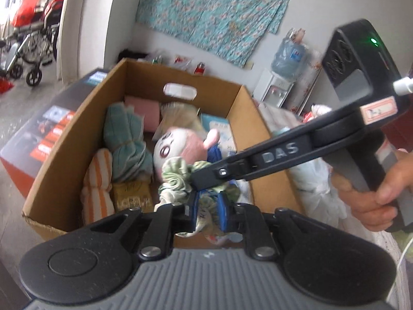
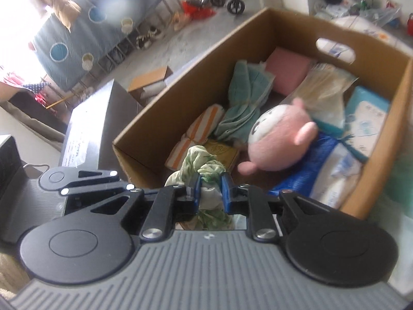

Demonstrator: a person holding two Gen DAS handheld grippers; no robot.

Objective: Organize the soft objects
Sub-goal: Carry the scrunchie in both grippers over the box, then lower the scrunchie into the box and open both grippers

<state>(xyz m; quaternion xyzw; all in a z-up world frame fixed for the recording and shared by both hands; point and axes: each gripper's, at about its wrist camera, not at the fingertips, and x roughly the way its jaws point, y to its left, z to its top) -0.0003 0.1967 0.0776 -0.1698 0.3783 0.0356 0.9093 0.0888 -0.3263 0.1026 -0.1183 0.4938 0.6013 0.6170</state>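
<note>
Over the box: both grippers hold one green cloth (image 1: 175, 178).
Box (image 1: 77, 155): crowded; doll (image 1: 180, 147) at centre, towels on the left.
Left gripper (image 1: 207, 206): clamped on cloth.
Right gripper (image 2: 210, 191): clamped on cloth.
Risk: uneven release may drape cloth over the near rim.

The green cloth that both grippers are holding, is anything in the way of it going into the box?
Nothing blocks it. The green cloth hangs over the open cardboard box, which has no lid. Just below sit a pink doll, a striped orange pillow and a yellow packet, so it would land on those.
</note>
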